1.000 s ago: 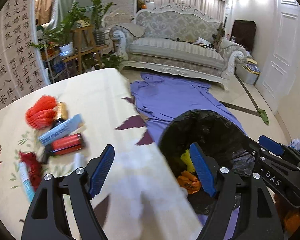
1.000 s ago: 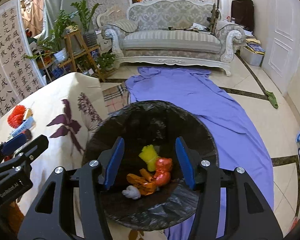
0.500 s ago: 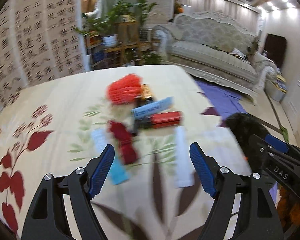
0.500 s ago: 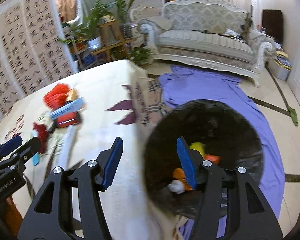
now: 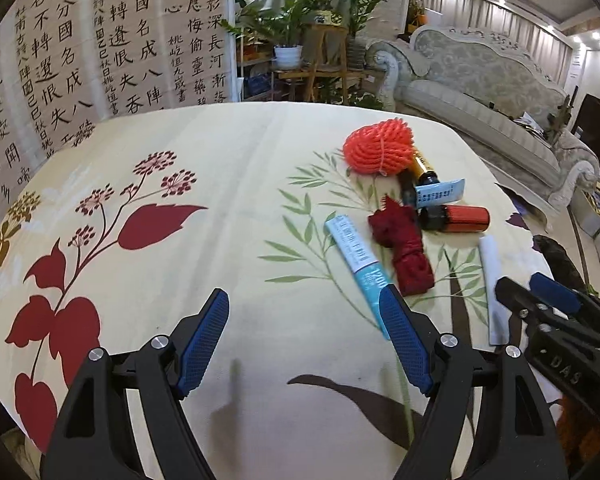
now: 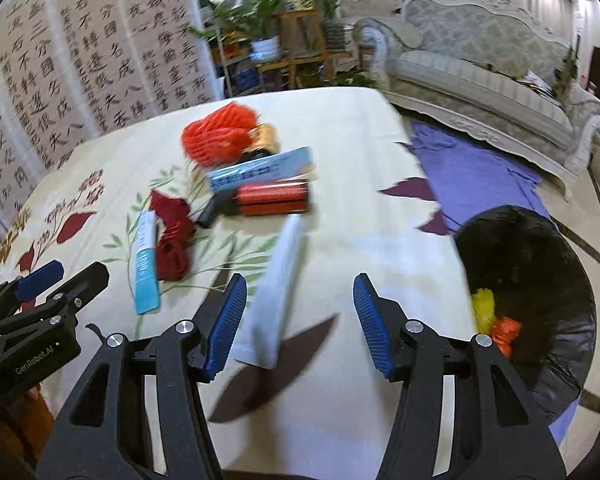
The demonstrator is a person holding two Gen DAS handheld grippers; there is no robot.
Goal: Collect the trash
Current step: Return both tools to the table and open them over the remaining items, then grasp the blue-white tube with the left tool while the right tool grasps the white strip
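Trash lies in a cluster on the floral tablecloth point(image 5: 220, 208): an orange net ball point(image 5: 378, 148), a dark red crumpled wrapper point(image 5: 404, 244), a red bottle point(image 5: 456, 218), a blue tube point(image 5: 358, 260), a light blue box point(image 5: 440, 194) and a white strip point(image 5: 492, 276). My left gripper point(image 5: 304, 336) is open and empty, just left of the blue tube. My right gripper point(image 6: 298, 324) is open and empty over the white strip point(image 6: 278, 284). A black-lined bin point(image 6: 532, 300) holds yellow and orange scraps point(image 6: 496, 320).
The bin stands off the table's right edge on the floor, next to a purple cloth point(image 6: 480, 172). A sofa point(image 5: 480, 88) and plant shelves point(image 5: 320, 48) stand beyond the table. A calligraphy screen point(image 5: 80, 60) runs along the left.
Both grippers have swung left, away from the bin and over the table toward the trash cluster. Both stayed open and empty.
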